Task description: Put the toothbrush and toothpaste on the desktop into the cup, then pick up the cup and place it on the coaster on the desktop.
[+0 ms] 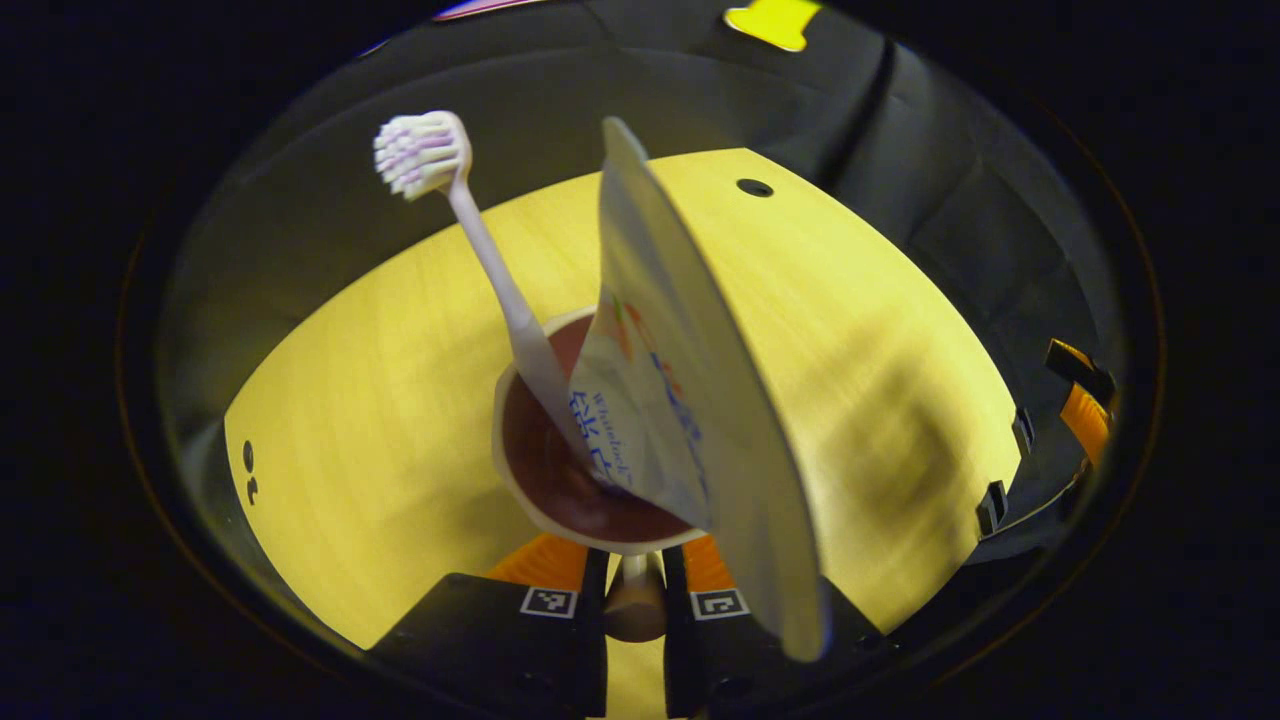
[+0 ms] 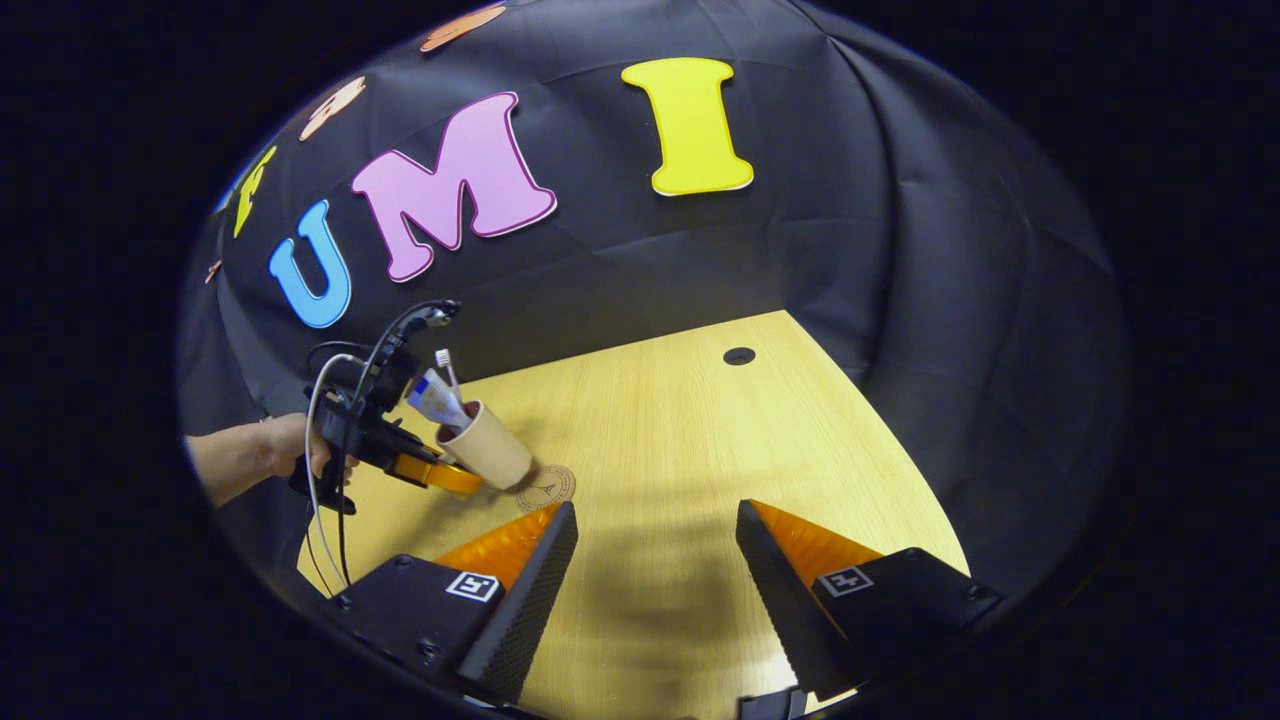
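cup (image 1: pixel 560 480): pinched by its handle in your left hand-held gripper (image 1: pixel 634 600), tilted just above the coaster (image 2: pixel 545 489) at the desk's (image 2: pixel 680 450) nine o'clock. toothbrush (image 1: pixel 470 240), toothpaste (image 1: pixel 680 400): inside cup. right hand-held gripper (image 2: pixel 655 590): spread wide, holding nothing.

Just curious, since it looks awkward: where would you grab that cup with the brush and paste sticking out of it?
By its wall or rim, from the side. The toothbrush and toothpaste stick up out of the cup, blocking any approach from above. The left gripper is doing that, its jaws closed on the near rim.
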`<state>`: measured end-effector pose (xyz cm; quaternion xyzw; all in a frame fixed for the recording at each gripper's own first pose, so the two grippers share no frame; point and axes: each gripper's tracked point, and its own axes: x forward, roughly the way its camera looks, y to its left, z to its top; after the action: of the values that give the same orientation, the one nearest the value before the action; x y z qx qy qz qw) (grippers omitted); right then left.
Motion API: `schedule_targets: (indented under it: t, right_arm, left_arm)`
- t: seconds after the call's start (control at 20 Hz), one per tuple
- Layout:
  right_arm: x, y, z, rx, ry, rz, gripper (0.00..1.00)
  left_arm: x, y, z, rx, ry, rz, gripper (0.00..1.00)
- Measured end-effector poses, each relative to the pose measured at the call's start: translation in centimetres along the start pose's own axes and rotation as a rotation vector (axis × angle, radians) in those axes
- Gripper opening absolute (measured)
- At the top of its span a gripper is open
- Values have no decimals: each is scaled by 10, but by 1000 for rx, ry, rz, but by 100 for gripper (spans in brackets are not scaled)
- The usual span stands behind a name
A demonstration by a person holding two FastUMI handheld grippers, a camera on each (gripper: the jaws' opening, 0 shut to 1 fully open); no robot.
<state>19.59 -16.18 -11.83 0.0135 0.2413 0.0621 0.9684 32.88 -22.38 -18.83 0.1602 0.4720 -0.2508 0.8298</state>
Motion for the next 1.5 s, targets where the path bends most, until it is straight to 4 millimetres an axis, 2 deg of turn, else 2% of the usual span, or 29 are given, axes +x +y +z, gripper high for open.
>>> schedule_targets:
  t: [0.2, 0.25, 0.3, 0.4, 0.45, 0.5, 0.55, 0.6, 0.65, 0.7, 0.75, 0.8, 0.9, 0.95, 1.0, 1.1, 1.25, 1.5]
  right_arm:
    - [-2, -1, 0, 5, -3, 3, 98]
    - [-3, -2, -1, 2, -2, 3, 98]
    - [-3, -2, -2, -2, -2, 3, 98]
    - [-4, -1, -3, -2, 1, 6, 98]
    - [-4, 0, -6, -1, 4, 8, 98]
    - [-4, 1, -8, 1, 7, 11, 98]
    - [-4, 2, -9, 1, 11, 12, 98]
    - [-4, 2, -10, 1, 12, 13, 98]
    - [-5, 3, -8, 1, 9, 12, 98]
    - [-5, 5, -8, 2, 5, 14, 98]
    - [-6, 6, -7, 3, 3, 14, 98]
    - [-7, 7, -8, 3, 2, 13, 98]
    - [-7, 9, -9, 1, 2, 10, 98]
    - [-7, 11, -8, 0, 0, 10, 98]
    - [-8, 14, -8, -1, -2, 10, 98]
    - [-11, 19, -7, -3, -5, 6, 98]
    - [-18, 31, -2, -6, -18, 4, 98]
    - [-41, 61, 4, -42, -47, -8, 98]
  left_arm:
    - [12, -15, 3, 6, 22, 9, 27]
    - [15, -15, 4, 4, 26, 12, 32]
    - [17, -15, 4, 0, 30, 17, 28]
    - [20, -17, 3, 7, 34, 25, 28]
    - [21, -17, 3, 11, 39, 31, 33]
    - [24, -20, 2, 15, 46, 37, 29]
    - [26, -21, 2, 17, 53, 44, 29]
    - [26, -21, 0, 20, 62, 53, 34]
    - [25, -20, -1, 23, 62, 58, 35]
    - [25, -20, -1, 31, 59, 62, 31]
    - [22, -20, 0, 36, 56, 63, 36]
    - [18, -20, 1, 41, 48, 67, 33]
    - [9, -17, 4, 43, 22, 68, 45]
    - [4, -17, 4, 33, 6, 66, 55]
    - [-3, -19, 2, 18, -10, 59, 65]
    - [-22, -20, -2, -34, -63, 46, 100]
    - [-66, -19, -15, -135, -219, 74, 97]
    - [-163, -21, -65, -301, -514, 132, 98]
